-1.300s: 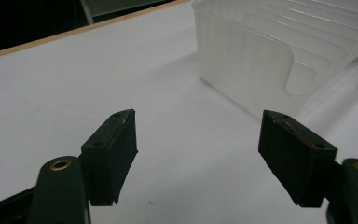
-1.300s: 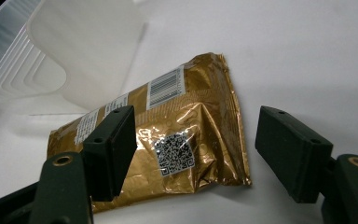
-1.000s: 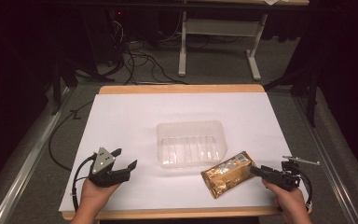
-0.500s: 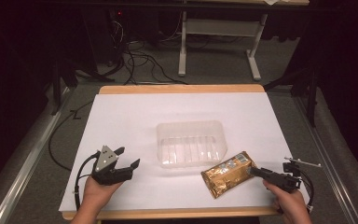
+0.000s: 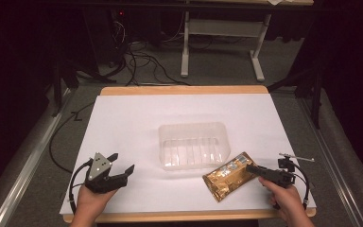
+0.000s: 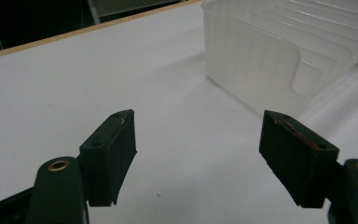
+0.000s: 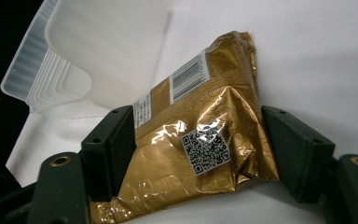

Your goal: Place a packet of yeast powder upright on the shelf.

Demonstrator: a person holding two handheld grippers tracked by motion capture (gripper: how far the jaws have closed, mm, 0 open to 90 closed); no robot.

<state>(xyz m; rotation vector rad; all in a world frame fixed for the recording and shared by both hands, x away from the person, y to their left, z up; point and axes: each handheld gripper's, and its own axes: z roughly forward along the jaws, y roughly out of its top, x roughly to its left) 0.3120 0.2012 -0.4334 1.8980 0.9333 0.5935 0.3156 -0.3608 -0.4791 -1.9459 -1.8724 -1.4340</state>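
Right claw (image 7: 198, 119) had its jaws on either side of the gold packet (image 5: 227, 177), pads pressing the foil at both edges. The jaws had just been closing, with the packet between them. The packet lay flat on the desk (image 5: 137, 118) near its front edge, just beside the near right corner of the clear tub (image 5: 194, 144). Left claw (image 5: 122, 162) hovered low over the desk's front left, jaws apart with nothing between them, pointing toward the tub.

The step in hand looked like the grasp on the packet, likely to put it in the tub. The next move would call for a firm enough pinch that the slick foil did not slip, then a lift over the tub's wall.

Against the earlier frames little differed: packet and tub lay where they had lain, and both hands had barely shifted.
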